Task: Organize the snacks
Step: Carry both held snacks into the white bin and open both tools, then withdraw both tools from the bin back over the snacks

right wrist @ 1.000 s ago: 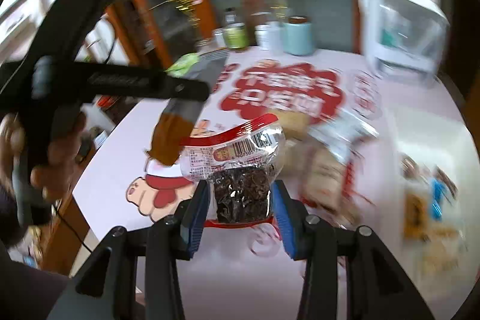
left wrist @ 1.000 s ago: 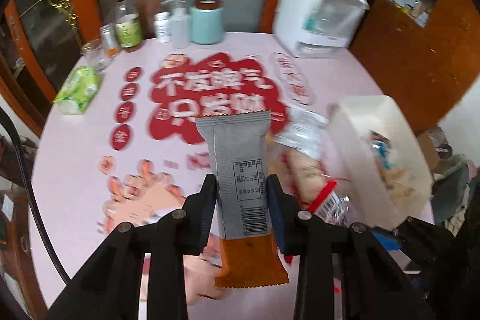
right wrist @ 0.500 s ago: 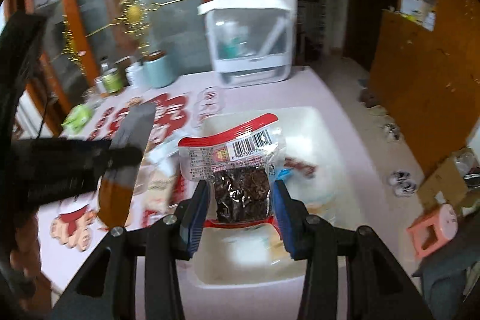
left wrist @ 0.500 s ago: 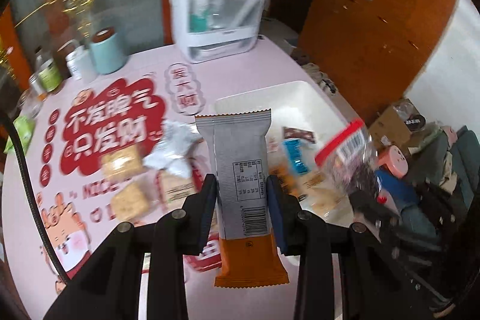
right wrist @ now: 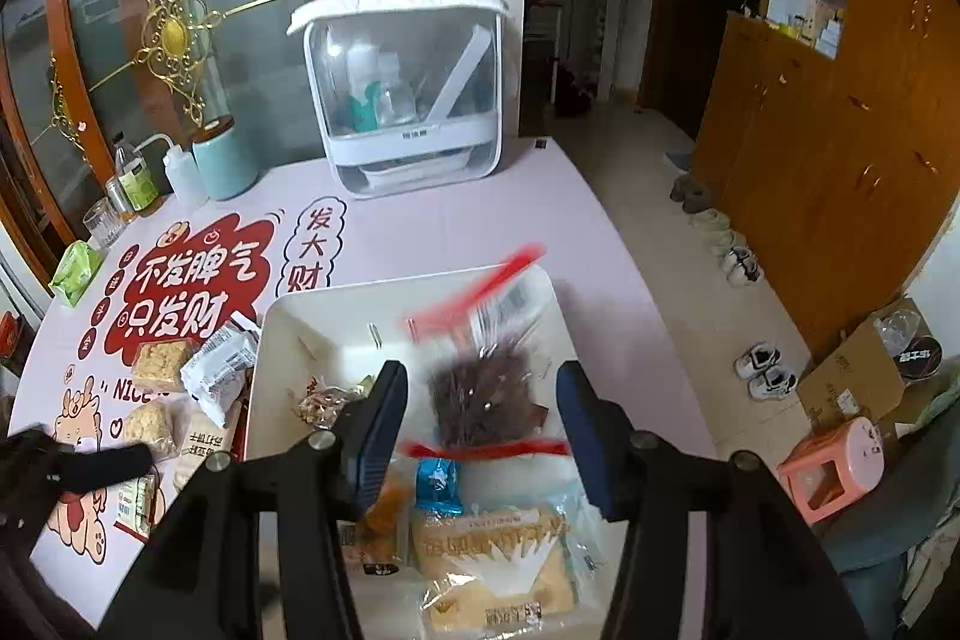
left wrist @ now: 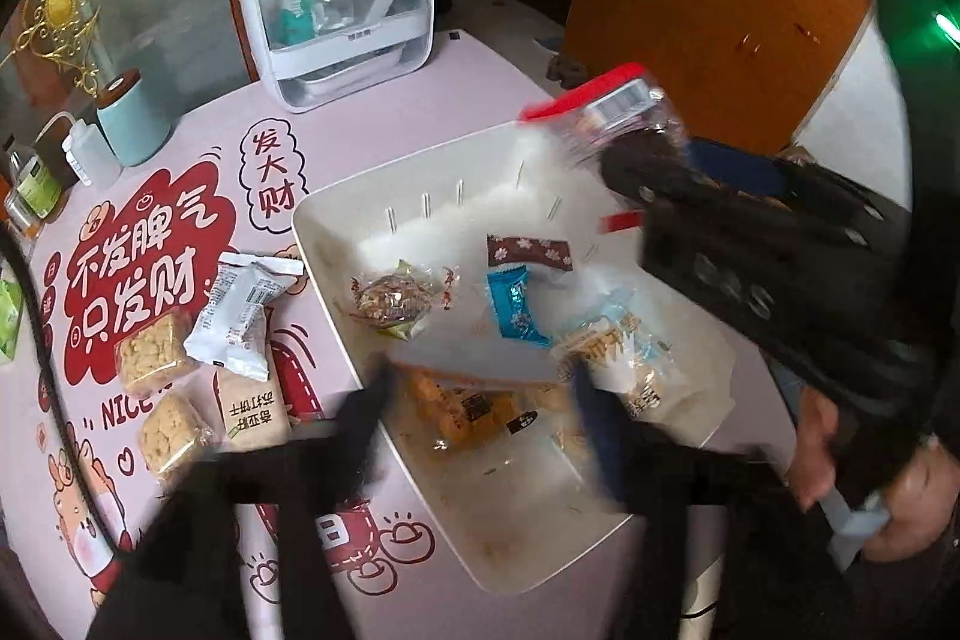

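A: Two packets going into the white bin (right wrist: 270, 334) at once. Item one: clear pouch of dark dried snack (right wrist: 480, 388), red strips top and bottom, blurred, at the centre of the right wrist view, between the right gripper (right wrist: 480, 424) jaws, which have just been opening; the pads stand clear of it.

B: Item two?

A: Orange-ended bar (left wrist: 462, 409), lower centre of the left wrist view, lying in the bin between the left gripper (left wrist: 480, 400) jaws, which have just been opening wide and now grip nothing.

B: Bin contents?

A: Blue sachet (left wrist: 516, 304), brown wrapper (left wrist: 528, 250), nut packet (left wrist: 390, 301), cracker bag (left wrist: 618, 352).

B: Still on the table (left wrist: 480, 70)?

A: Left of the bin: white packet (left wrist: 240, 304), two biscuit blocks (left wrist: 153, 352), one tan packet (left wrist: 249, 403).

B: Handling note?

A: Probably let both packets settle, then lift straight up so open jaws snag no wrapper. Fetch the leftovers one per gripper.
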The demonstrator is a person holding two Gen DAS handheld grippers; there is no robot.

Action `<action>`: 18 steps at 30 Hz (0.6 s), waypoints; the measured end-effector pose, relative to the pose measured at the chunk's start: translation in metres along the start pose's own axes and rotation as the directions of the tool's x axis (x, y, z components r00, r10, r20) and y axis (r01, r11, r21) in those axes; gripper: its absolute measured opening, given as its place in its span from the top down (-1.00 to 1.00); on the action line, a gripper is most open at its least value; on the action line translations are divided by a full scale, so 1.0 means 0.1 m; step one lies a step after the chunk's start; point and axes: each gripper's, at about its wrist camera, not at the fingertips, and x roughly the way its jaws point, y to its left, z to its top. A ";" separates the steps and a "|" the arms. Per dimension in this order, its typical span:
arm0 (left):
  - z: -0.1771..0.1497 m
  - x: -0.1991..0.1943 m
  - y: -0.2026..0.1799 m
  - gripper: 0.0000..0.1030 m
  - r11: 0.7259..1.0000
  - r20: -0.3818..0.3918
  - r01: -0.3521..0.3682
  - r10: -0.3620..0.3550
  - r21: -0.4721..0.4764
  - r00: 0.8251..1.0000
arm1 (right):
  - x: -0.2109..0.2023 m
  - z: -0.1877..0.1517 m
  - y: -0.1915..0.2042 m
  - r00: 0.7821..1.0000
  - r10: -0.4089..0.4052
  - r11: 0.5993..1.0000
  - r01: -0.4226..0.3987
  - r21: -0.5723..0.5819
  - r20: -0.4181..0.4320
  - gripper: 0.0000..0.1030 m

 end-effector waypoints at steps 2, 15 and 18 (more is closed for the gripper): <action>-0.02 0.00 0.03 -0.82 1.000 0.012 -0.002 0.002 -0.010 1.000 | 0.05 0.01 0.04 1.000 -0.021 1.000 0.021 -0.012 -0.010 -0.03; -0.28 -0.09 0.45 -0.82 0.995 -0.017 -0.027 0.025 -0.098 1.000 | -0.17 -0.05 0.38 1.000 0.023 0.998 -0.022 -0.059 0.011 -0.28; -0.36 -0.14 0.55 -0.82 0.993 -0.014 -0.041 0.039 -0.114 0.999 | -0.22 -0.10 0.47 0.999 0.047 0.997 -0.047 -0.067 0.000 -0.28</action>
